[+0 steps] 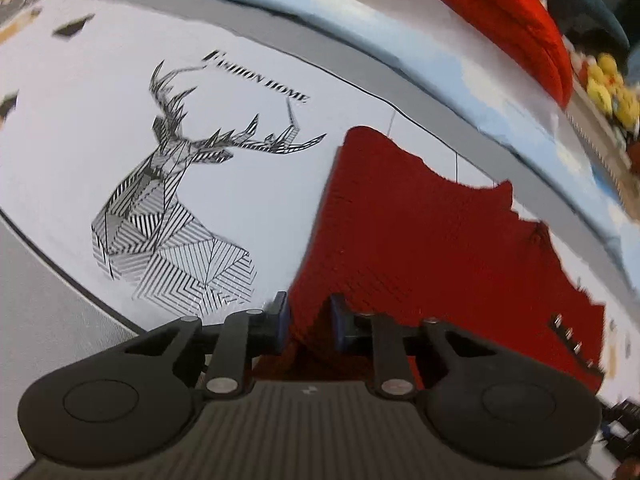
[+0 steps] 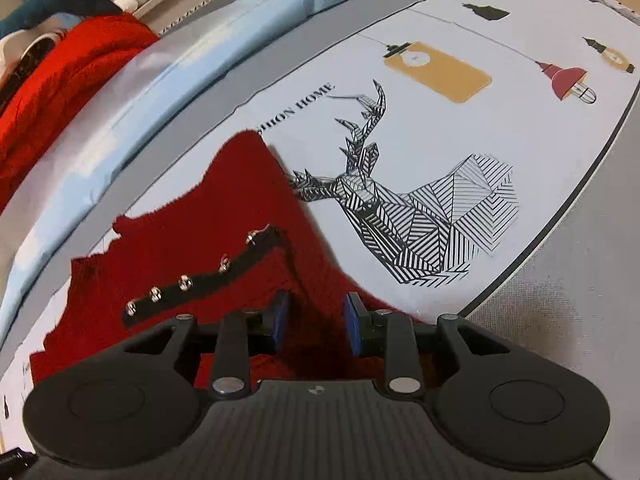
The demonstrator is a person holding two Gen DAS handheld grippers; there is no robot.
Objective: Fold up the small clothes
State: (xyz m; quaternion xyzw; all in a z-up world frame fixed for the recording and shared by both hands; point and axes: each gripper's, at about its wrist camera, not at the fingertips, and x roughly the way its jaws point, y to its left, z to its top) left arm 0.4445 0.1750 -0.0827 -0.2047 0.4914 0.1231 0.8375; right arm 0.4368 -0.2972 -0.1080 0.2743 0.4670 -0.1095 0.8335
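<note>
A dark red knit garment (image 1: 420,232) lies on a white mat printed with a striped deer (image 1: 180,184). In the left wrist view my left gripper (image 1: 309,320) is shut on its near left edge, and the knit rises in a ridge between the blue pads. In the right wrist view the same garment (image 2: 224,208) shows a black strip with several metal buttons (image 2: 200,280). My right gripper (image 2: 316,320) stands over the garment's near right corner. Its pads are apart, with knit lying in the gap and no visible pinch.
A brighter red knit (image 1: 500,12) (image 2: 60,80) is heaped at the back on a light blue cloth (image 1: 360,32). Yellow toys (image 1: 608,80) sit at the far right. Grey surface (image 2: 560,300) borders the mat (image 2: 420,80), which carries lamp prints.
</note>
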